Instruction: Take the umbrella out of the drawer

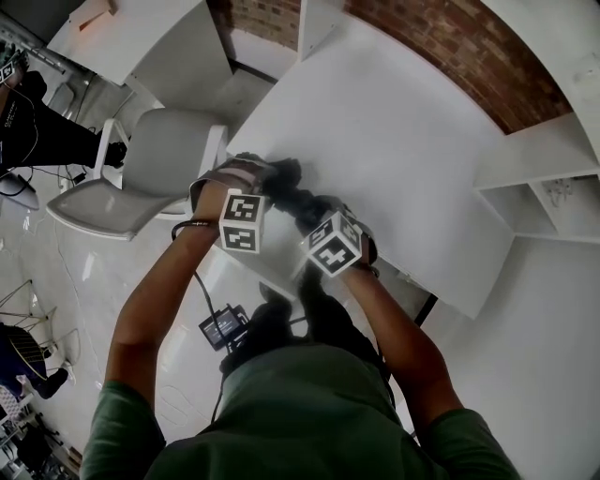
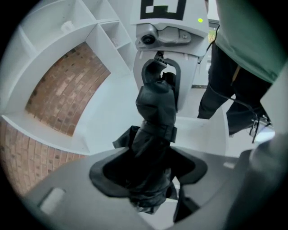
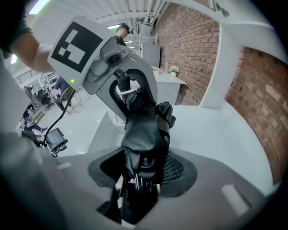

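Black umbrella (image 2: 155,105), clamped in left gripper (image 2: 150,175), right gripper (image 3: 141,173)

Bright, even indoor light fills all views; a ceiling light (image 3: 38,6) glows at the top edge of the right gripper view. The white table (image 1: 394,141) is nearly washed out in the head view, with only faint, soft shadows. The black umbrella (image 1: 298,192) there is smeared and without detail. Both gripper views bow straight lines, darken at the corners and go soft up close.
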Demonstrator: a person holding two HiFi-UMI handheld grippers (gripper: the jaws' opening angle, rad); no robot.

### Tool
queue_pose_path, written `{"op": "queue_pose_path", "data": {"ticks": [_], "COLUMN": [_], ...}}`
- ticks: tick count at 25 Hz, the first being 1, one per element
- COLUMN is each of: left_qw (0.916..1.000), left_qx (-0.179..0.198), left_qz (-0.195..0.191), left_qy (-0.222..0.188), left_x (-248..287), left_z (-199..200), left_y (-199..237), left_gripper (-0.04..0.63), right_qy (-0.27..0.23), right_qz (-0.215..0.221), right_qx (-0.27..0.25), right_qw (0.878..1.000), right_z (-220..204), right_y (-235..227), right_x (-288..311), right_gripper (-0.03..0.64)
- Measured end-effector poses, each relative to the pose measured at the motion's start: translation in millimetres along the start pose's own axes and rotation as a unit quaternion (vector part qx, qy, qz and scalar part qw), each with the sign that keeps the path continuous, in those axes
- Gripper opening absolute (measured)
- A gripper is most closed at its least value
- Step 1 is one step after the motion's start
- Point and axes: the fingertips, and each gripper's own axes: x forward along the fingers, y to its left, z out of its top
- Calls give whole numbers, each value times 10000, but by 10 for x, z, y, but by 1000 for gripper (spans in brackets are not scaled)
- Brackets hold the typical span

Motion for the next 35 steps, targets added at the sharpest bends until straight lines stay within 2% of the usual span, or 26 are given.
{"op": "queue_pose_path", "data": {"ticks": [11,20,23,28,33,35], "left_qw": [9987,9983,9985,9986,9957,9940], "left_qx": [-89,-357,-356,-338,-577,-650], "left_qz": [498,459,425,396,688,835], "left_qy": [-88,-9,-15,-20,-206,-278], "left_x": [458,970,1078,1179,1037,901], "left_z": [470,626,674,746,768,762], "left_y": [709,932,969,1013,1146,1215], "left_gripper": [272,261,238,244,241,206], "right_qy": [48,399,552,743,716,601], "right_qz": [-560,-647,-669,-550,-543,-546], "right_qx": [-427,-806,-796,-654,-501,-487], "right_qw": [9975,9938,9930,9936,9947,9955], "right_z": [-276,-603,-720,-872,-872,-832], "right_y": [-942,-1462,-1600,-1721,-1827,-1841], "right_x": [-110,93,170,260,156,66], "right_gripper": [209,215,219,233,291,301]}}
